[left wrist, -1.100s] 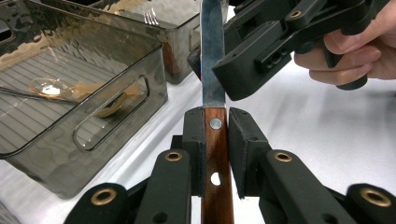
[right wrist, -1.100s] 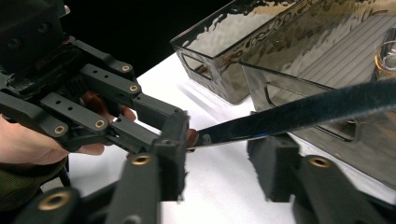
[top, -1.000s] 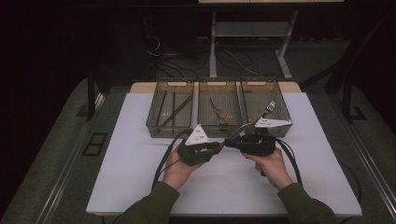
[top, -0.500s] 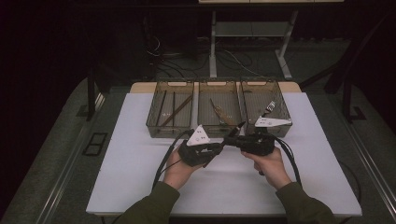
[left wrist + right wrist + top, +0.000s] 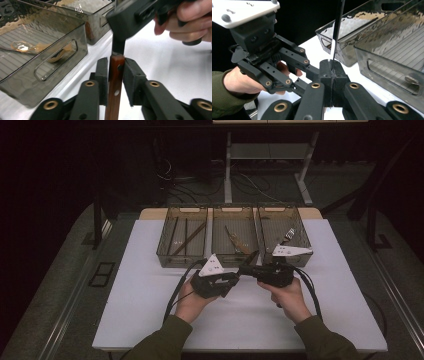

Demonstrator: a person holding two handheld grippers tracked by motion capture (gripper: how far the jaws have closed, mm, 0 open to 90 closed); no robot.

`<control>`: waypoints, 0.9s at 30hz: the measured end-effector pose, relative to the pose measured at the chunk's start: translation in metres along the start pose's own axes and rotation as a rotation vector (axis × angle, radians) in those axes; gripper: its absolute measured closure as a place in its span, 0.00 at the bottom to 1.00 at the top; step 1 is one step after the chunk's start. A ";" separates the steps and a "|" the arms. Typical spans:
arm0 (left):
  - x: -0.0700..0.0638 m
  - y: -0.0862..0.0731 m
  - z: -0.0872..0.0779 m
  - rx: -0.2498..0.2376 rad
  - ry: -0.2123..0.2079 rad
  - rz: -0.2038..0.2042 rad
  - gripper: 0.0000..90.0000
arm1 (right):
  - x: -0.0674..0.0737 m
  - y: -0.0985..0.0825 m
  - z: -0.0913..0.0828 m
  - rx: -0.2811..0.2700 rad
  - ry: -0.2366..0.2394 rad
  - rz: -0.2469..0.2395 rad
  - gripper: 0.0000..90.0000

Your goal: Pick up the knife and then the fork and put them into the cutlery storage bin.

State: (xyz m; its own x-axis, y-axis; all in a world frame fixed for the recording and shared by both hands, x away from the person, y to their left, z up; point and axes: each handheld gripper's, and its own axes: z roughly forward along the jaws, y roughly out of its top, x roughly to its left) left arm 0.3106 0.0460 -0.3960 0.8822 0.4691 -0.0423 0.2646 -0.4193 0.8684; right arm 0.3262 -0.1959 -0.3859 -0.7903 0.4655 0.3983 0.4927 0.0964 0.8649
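Left gripper (image 5: 231,281): we hold it in our left hand (image 5: 192,300) over the white table (image 5: 150,320), tip toward the right. In the left gripper view its two pads flank the wooden handle (image 5: 114,82) of a knife (image 5: 246,261). The jaws have just been easing apart, and a sliver of gap shows at each side of the handle; we cannot tell whether the pads press on it.

Right gripper (image 5: 248,269): we hold it in our right hand (image 5: 287,295), tip toward the left, meeting the left gripper nose to nose. Its jaws have just been closing, and in the right gripper view the pads (image 5: 324,72) stand pinched on the dark blade (image 5: 337,27), which rises between them.

Knife: it hangs above the table between the two grippers, just before the middle tray, handle in the left tongs, blade in the right.

Trays: three smoked clear trays stand in a row at the far edge. The left tray (image 5: 165,251) holds long dark sticks. The middle tray (image 5: 217,251) holds spoons. The right tray (image 5: 302,240) holds a fork.

Beyond: a dark floor, cables, table legs.
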 end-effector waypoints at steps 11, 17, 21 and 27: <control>0.006 -0.016 -0.025 -0.019 0.000 0.029 0.58 | -0.009 0.010 -0.029 -0.040 -0.110 -0.042 0.99; 0.016 -0.032 -0.044 -0.004 -0.014 0.019 0.48 | -0.014 0.018 -0.050 -0.061 -0.163 -0.050 0.99; 0.019 -0.046 -0.055 0.006 -0.024 0.013 0.43 | -0.019 0.021 -0.064 -0.076 -0.189 -0.050 0.99; 0.024 -0.063 -0.071 0.017 -0.028 -0.031 0.32 | -0.024 0.031 -0.086 -0.103 -0.225 -0.046 0.99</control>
State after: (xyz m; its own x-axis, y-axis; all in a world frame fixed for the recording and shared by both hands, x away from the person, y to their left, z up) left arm 0.2882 0.1385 -0.4165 0.8839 0.4602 -0.0828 0.2982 -0.4185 0.8579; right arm 0.3290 -0.2799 -0.3423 -0.7042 0.6482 0.2898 0.4094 0.0372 0.9116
